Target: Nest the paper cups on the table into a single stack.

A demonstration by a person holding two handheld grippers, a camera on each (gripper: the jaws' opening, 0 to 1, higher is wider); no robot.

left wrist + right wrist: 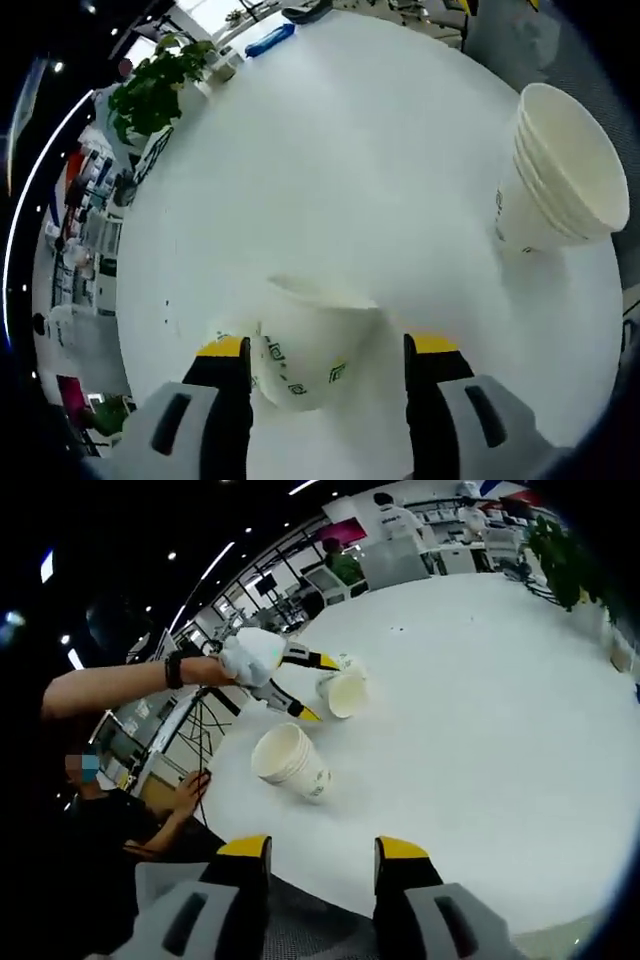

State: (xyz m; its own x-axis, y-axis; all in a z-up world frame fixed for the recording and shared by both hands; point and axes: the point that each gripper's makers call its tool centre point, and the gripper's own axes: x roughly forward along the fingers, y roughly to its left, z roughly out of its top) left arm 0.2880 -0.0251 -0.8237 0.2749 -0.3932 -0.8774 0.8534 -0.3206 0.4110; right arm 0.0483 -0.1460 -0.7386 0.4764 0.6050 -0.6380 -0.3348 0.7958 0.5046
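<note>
A single white paper cup [305, 350] with green marks sits between my left gripper's [320, 375] open jaws, its mouth pointing away from me. The left jaw touches it and a small gap shows at the right jaw. A stack of nested paper cups [560, 170] stands farther off to the right on the white table [350, 150]. In the right gripper view, the left gripper [318, 688], held by a gloved hand, spreads around that cup [346, 694], and the stack [290, 760] stands nearer to me. My right gripper [322, 855] hangs open with nothing in it at the table's near edge.
A potted plant [150, 90] and a blue object [268, 40] stand at the table's far side. A seated person [110, 810] is beside the table on the left. Another plant [570, 560] stands at the right edge, and people [395, 520] stand at desks behind.
</note>
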